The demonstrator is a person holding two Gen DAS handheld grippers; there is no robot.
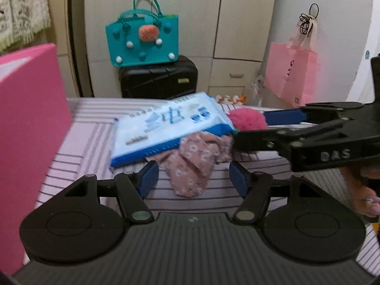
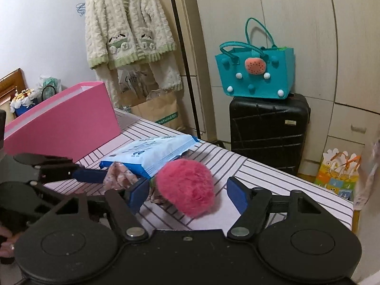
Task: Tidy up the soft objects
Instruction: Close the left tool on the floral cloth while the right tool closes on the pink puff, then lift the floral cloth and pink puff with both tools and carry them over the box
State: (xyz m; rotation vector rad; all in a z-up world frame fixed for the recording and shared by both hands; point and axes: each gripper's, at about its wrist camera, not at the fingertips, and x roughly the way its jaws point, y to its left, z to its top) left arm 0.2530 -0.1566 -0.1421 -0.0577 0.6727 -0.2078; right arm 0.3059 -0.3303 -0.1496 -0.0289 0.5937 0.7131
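Observation:
A pink patterned cloth (image 1: pixel 193 163) lies crumpled on the striped table (image 1: pixel 90 142), partly under a blue-and-white tissue pack (image 1: pixel 166 128). My left gripper (image 1: pixel 193 178) is open, its blue pads on either side of the cloth's near end. A fluffy pink pompom (image 2: pixel 186 190) sits beside the pack; it also shows in the left wrist view (image 1: pixel 248 118). My right gripper (image 2: pixel 187 193) is open around the pompom. The left gripper (image 2: pixel 80 173) shows from the side in the right wrist view, by the cloth (image 2: pixel 118 175). The pack (image 2: pixel 154 152) lies behind.
A pink open box (image 2: pixel 64 123) stands on the table's left side (image 1: pixel 28 123). Beyond the table are a black suitcase (image 2: pixel 268 130) with a teal felt bag (image 2: pixel 256 71) on it, wardrobes, a hanging pink bag (image 1: pixel 291 73) and a hanging fleece jacket (image 2: pixel 128 26).

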